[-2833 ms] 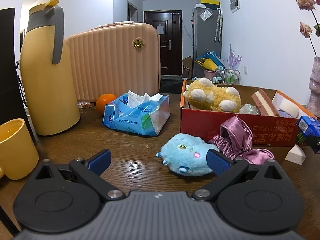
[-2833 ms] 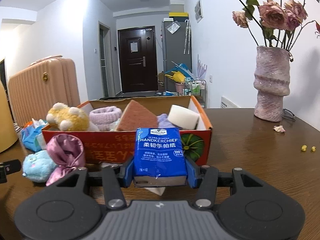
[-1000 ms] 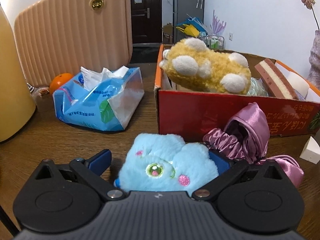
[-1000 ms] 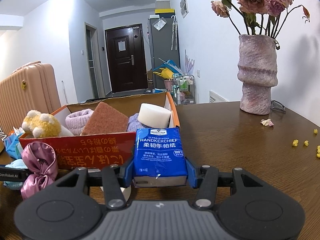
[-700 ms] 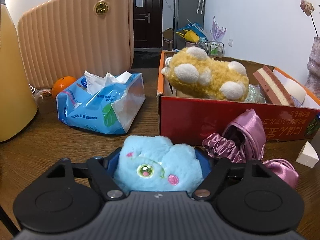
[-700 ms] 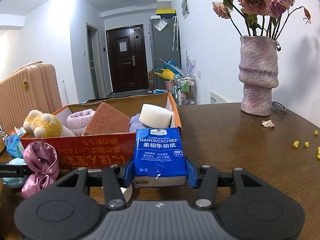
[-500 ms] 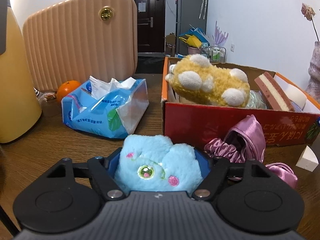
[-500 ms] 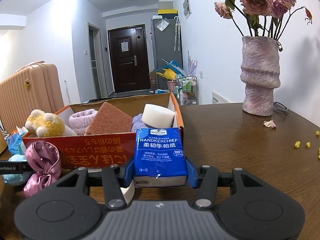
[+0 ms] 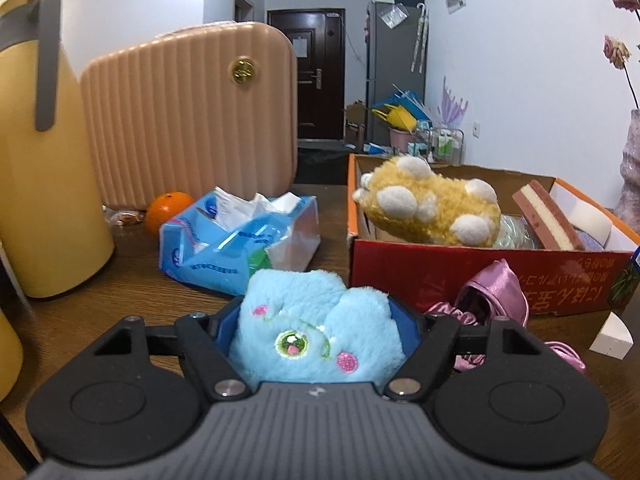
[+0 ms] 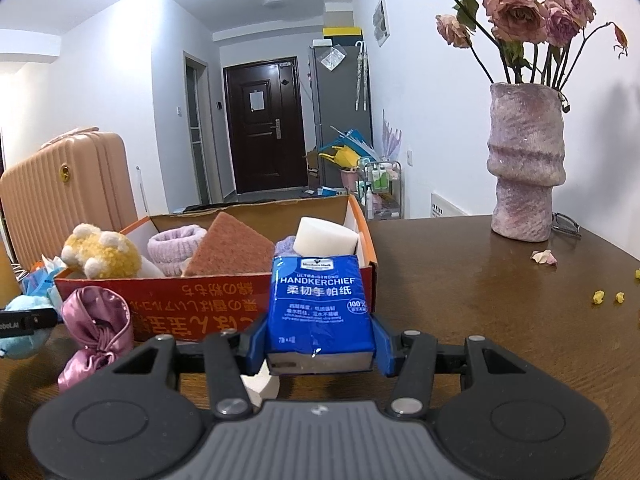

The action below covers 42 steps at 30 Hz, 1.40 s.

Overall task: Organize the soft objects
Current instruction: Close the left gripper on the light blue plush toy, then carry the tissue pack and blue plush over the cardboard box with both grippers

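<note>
Dark wooden table [image 10: 460, 280] in a white-walled room: left gripper [image 9: 316, 320] clamped on blue plush [image 9: 316, 332], right gripper [image 10: 320, 344] clamped on handkerchief pack [image 10: 320, 304], the red box [image 10: 200, 300] just ahead of both, bare tabletop to the right.

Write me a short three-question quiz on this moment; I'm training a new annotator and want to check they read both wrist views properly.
1. True or false: the left gripper is shut on the blue plush toy.
2. What does the right gripper hold?
A. a white sponge
B. the blue handkerchief pack
C. an orange
3. Fill in: the pink satin pouch lies on the table, ____ the red cardboard box, not inside it.

Key: 1 true; 2 B; 3 in front of (outside, against its front wall).
</note>
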Available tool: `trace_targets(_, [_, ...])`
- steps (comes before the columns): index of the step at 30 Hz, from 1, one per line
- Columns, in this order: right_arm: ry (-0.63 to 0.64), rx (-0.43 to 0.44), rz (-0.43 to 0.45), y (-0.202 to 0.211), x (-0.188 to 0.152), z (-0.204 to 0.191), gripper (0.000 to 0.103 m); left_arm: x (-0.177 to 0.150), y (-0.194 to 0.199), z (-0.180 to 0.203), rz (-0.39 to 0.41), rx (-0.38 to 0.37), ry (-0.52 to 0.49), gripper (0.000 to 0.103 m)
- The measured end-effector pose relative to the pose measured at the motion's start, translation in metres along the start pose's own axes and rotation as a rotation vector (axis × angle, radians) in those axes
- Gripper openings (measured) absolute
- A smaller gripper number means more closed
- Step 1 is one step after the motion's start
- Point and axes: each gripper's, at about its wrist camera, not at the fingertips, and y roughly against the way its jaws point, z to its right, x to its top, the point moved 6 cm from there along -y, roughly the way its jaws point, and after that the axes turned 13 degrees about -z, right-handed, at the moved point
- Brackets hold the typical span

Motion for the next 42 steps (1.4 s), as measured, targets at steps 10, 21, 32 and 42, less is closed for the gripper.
trace_targets(10, [0.023, 0.001, 0.045, 0.008, 0.002, -0.004, 0.051, -0.001, 0.018, -0.013, 0.048, 0.036, 0.052, 0.075])
trace_targets(21, [0.052, -0.004, 0.103, 0.017, 0.004, -0.010, 0.051, -0.003, 0.042, -0.020, 0.103, 0.059, 0.097, 0.075])
trace_targets(32, [0.076, 0.001, 0.163, 0.028, 0.006, -0.015, 0.051, 0.004, 0.068, -0.012, 0.167, 0.031, 0.131, 0.075])
trace_targets(42, [0.108, 0.000, 0.244, 0.039, 0.014, -0.024, 0.051, 0.018, 0.083, 0.015, 0.220, -0.031, 0.146, 0.075])
